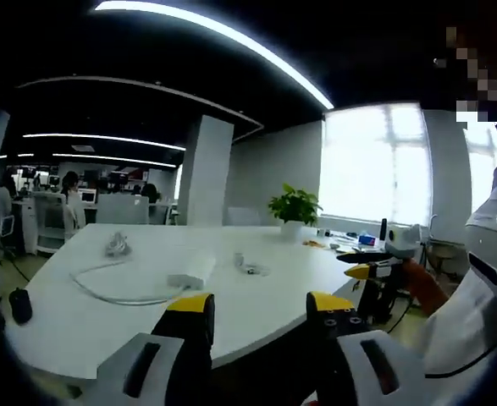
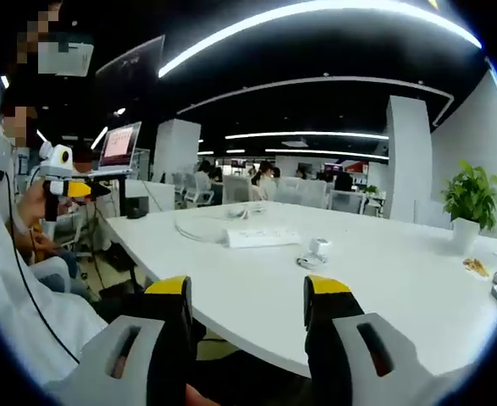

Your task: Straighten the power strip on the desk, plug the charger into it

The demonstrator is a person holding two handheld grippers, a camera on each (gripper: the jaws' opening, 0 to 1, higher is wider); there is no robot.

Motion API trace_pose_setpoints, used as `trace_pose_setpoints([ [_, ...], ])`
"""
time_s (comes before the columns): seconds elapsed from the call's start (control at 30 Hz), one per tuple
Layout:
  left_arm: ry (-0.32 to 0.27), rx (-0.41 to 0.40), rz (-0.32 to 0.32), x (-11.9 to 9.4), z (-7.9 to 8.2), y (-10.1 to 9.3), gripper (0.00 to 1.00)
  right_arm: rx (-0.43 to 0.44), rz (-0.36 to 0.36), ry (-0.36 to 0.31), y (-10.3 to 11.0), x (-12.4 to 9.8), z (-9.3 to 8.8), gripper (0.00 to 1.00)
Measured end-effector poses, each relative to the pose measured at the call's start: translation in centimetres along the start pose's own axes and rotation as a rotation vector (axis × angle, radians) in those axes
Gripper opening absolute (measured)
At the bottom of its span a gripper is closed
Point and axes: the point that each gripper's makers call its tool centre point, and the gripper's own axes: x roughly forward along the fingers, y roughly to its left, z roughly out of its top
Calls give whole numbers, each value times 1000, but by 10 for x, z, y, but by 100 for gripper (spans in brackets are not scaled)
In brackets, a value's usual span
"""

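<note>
Open-plan office, white desks (image 2: 417,279), seated workers (image 1: 70,196), ceiling light strips (image 2: 316,13), laptop (image 2: 119,145)

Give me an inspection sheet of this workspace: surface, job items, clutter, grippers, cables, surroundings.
Surface: large white desk, mostly bare near its front edge.
Job's things: white power strip lies flat mid-desk, at an angle to the desk edge; small white charger sits on the desk beside it, not plugged in.
Clutter: potted plant at the far corner; black mouse-like object near the desk edge; small items by the window, too small to identify.
Grippers: left hand-held gripper and right hand-held gripper both open, empty, short of the desk.
Cables: white power-strip cord loops across the desk.
Surroundings: open office, ceiling light strips, seated people at distant desks.
</note>
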Motion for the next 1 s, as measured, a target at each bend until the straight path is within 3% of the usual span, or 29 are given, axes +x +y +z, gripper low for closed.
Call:
trace_pose_setpoints([
  [0.07, 71, -15, 13, 1, -10, 2, 52, -7, 2, 24, 3, 1, -1, 56],
  [0.27, 103, -9, 52, -2, -17, 6, 63, -10, -14, 30, 1, -1, -2, 56],
  [0.53, 108, -18, 79, 1, -19, 12, 67, 4, -30, 23, -5, 1, 0, 56],
  [0.87, 104, -17, 106, 1, -19, 18, 70, 52, -28, 73, -5, 6, -15, 55],
  [1.0, 137, -3, 129, 1, -24, 22, 74, 52, -45, 75, -7, 4, -10, 61],
])
